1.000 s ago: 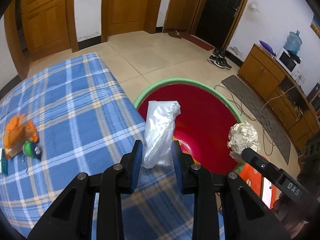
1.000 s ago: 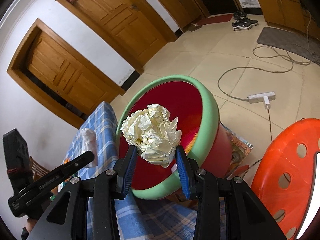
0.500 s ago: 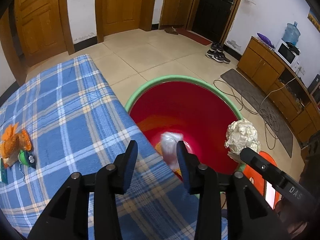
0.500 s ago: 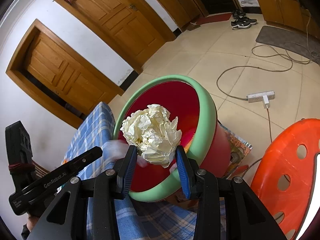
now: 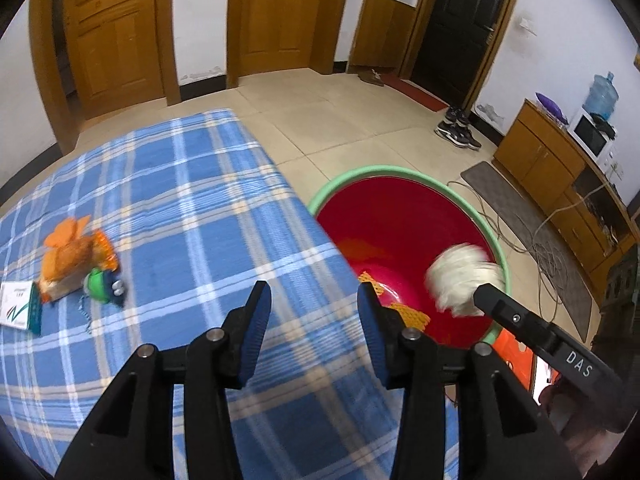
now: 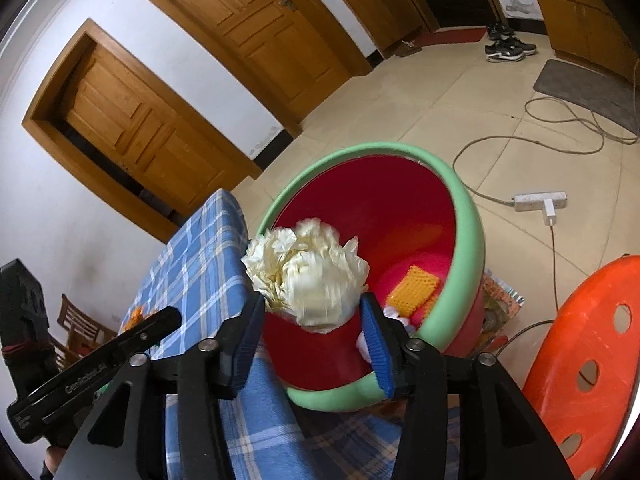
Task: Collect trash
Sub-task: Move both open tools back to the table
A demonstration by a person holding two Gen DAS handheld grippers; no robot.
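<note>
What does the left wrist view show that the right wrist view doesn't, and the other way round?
Only the left wrist view: the orange wrapper, green toy and white card on the cloth, and the water jug. Only the right wrist view: the orange stool and power strip. Both show: the red bin, blue checked cloth, and the paper ball, blurred between the right gripper jaws, which have just been opening. The left gripper is empty, also opening.

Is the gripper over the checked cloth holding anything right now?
No, the left gripper hangs open over the blue checked cloth with nothing between its fingers.
</note>
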